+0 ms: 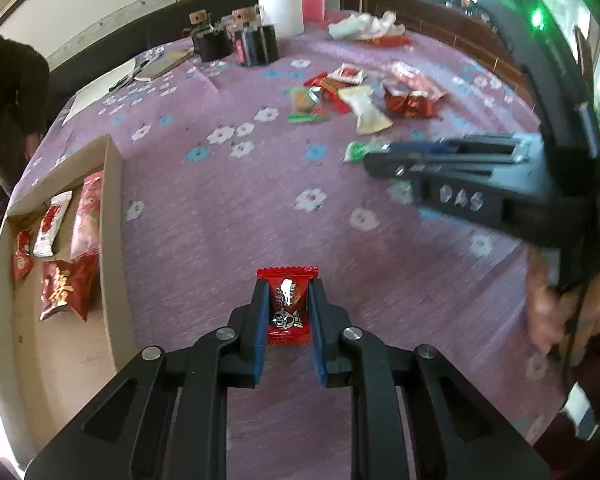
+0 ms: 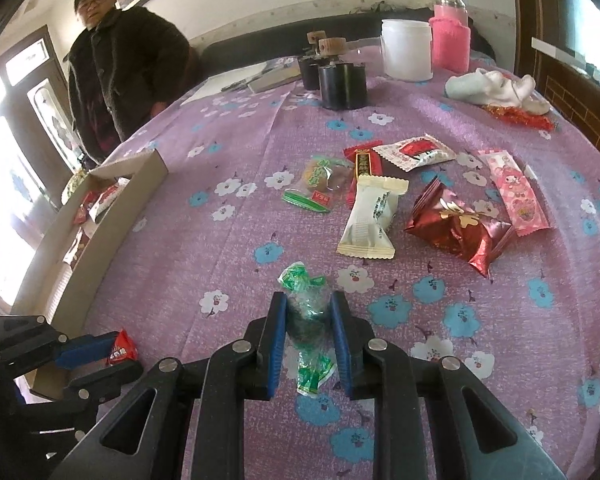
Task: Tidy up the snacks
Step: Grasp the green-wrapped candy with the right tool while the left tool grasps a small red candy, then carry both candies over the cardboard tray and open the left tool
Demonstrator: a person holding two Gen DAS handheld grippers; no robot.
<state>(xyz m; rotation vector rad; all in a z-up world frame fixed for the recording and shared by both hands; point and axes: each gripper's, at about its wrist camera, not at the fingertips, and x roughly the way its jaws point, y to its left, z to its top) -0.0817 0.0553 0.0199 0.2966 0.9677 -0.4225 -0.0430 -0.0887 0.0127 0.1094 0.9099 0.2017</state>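
Note:
My left gripper (image 1: 288, 285) is shut on a small red candy packet (image 1: 287, 306), held just above the purple flowered tablecloth (image 1: 220, 220). To its left is a shallow cardboard box (image 1: 114, 208) holding several red and white snack packets (image 1: 66, 288). My right gripper (image 2: 308, 300) is shut on a green-wrapped candy (image 2: 306, 314) whose twisted ends stick out past the pads. The left wrist view shows that right gripper (image 1: 374, 158) coming in from the right with the green candy (image 1: 356, 151). Loose snacks lie beyond: a white packet (image 2: 370, 220), a red foil pack (image 2: 460, 228), a pink bar (image 2: 516, 196).
A person in a dark coat (image 2: 120, 76) stands at the table's far left, behind the box. At the back stand a white jar (image 2: 406, 50), a pink bottle (image 2: 450, 42) and black holders (image 2: 342, 84). A white cloth (image 2: 496, 88) lies at the back right.

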